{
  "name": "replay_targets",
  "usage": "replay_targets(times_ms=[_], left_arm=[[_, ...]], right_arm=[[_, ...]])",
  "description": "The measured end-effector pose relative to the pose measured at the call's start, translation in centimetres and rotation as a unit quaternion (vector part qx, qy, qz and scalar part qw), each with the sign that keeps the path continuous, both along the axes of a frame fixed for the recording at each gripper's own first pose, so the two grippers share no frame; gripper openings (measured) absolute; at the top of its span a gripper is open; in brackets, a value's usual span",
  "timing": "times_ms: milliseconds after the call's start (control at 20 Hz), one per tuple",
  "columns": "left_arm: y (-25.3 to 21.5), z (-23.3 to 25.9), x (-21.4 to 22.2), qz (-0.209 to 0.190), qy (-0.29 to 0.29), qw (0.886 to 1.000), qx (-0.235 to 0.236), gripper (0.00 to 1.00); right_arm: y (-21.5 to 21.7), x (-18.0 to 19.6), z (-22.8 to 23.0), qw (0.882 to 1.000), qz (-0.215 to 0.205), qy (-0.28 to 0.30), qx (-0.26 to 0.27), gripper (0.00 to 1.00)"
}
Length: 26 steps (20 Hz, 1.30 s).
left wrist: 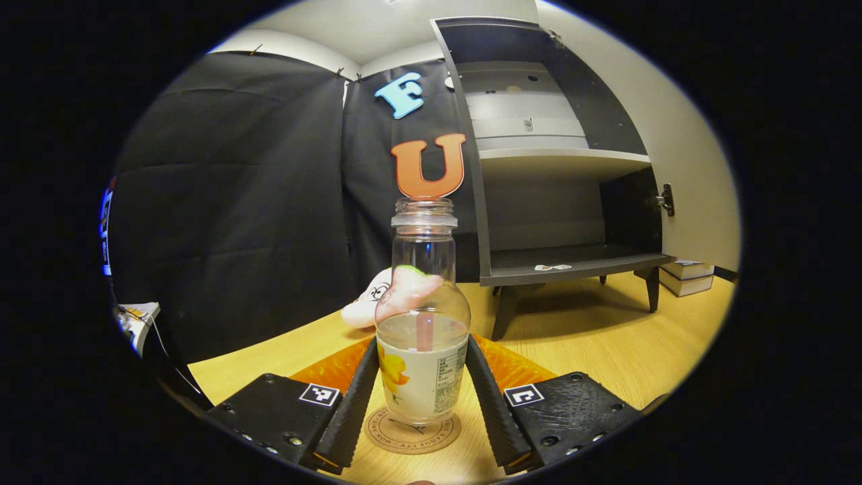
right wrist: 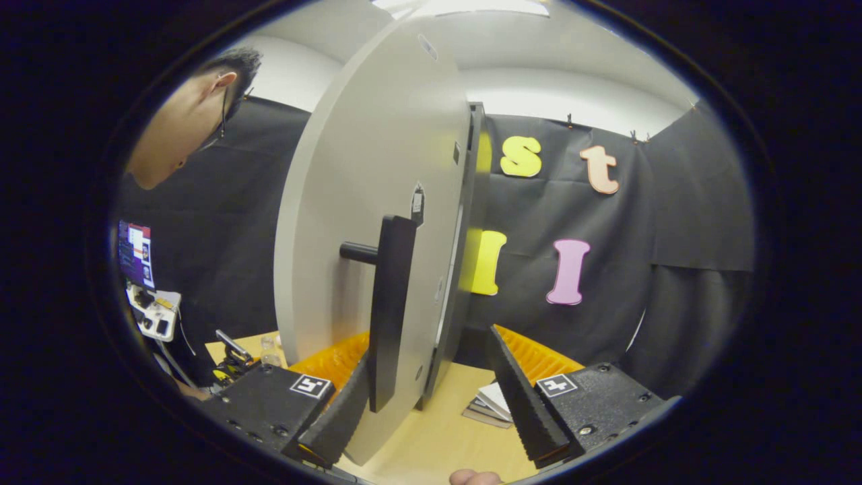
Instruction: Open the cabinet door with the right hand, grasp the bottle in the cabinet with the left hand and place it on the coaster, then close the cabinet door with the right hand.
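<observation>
Two grippers noted: left gripper (left wrist: 421, 404) jaws flank, apparently pressing, the clear glass bottle (left wrist: 422, 316), upright between them on the round cork coaster (left wrist: 412, 434).

Right gripper (right wrist: 431, 397) jaws apart, straddling the open pale-grey cabinet door (right wrist: 367, 202); black vertical bar handle (right wrist: 389, 303) at the left jaw. Judged next: release bottle, push door shut.

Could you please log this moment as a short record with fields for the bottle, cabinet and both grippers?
bottle: upright bottle standing on the coaster
left gripper: left gripper fingers on either side of the bottle, contact unclear
cabinet: cabinet open, lower shelf bare of bottles
door: door swung open
right gripper: right gripper open, its fingers on either side of the door edge and near the handle
</observation>
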<state>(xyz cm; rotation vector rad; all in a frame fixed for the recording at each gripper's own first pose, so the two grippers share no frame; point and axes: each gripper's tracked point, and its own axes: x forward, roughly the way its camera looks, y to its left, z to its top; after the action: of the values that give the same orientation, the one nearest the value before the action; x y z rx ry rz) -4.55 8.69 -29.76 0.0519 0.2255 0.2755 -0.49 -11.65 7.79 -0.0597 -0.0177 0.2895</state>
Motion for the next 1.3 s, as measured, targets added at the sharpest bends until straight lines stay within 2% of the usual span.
replay_targets(times_ms=[150, 450, 600, 650, 700, 750, 800, 850, 900, 1200, 1300], left_arm=[[0.2, -0.3, -1.0, 0.009, 0.007, 1.000, 0.008, 0.74], [1.8, -1.6, -2.3, 0.037, 0.016, 0.999, -0.005, 0.74], [2.1, -1.0, -2.6, 0.037, -0.006, 0.999, -0.028, 0.73], [2.0, -1.1, -2.5, 0.037, -0.007, 0.999, -0.032, 0.76], [2.0, -1.1, -2.4, 0.035, -0.009, 0.999, -0.032, 0.87], [1.8, -1.1, -2.3, 0.034, -0.010, 0.999, -0.033, 0.80], [2.0, -1.1, -2.4, 0.037, -0.011, 0.999, -0.033, 0.89], [1.9, -0.8, -2.3, 0.035, -0.015, 0.999, -0.035, 0.91], [2.0, -0.8, -2.1, 0.036, -0.017, 0.999, -0.035, 0.97], [2.4, 0.0, -2.3, 0.038, -0.015, 0.998, -0.046, 0.98], [1.8, 0.2, -3.0, 0.025, 0.001, 0.999, -0.045, 0.97]], right_arm=[[0.1, 0.1, 0.2, 1.000, 0.008, -0.005, -0.011, 0.96], [0.1, 0.1, 0.1, 1.000, 0.010, -0.007, -0.011, 0.96], [0.1, 0.0, 0.2, 1.000, 0.009, -0.012, -0.017, 0.96], [0.0, 0.0, 0.2, 1.000, 0.007, -0.013, -0.017, 0.96], [0.0, -0.1, 0.2, 1.000, 0.006, -0.015, -0.015, 0.96], [0.0, -0.1, 0.1, 1.000, 0.005, -0.014, -0.012, 0.96], [0.0, -0.1, 0.1, 1.000, 0.004, -0.014, -0.010, 0.96], [0.0, -0.1, 0.1, 1.000, 0.003, -0.014, -0.009, 0.96], [0.0, -0.1, 0.2, 1.000, 0.001, -0.014, -0.008, 0.96], [0.0, 0.1, -0.1, 1.000, -0.002, -0.012, 0.013, 0.94], [0.1, 0.2, -0.3, 1.000, -0.003, -0.014, 0.024, 0.97]])
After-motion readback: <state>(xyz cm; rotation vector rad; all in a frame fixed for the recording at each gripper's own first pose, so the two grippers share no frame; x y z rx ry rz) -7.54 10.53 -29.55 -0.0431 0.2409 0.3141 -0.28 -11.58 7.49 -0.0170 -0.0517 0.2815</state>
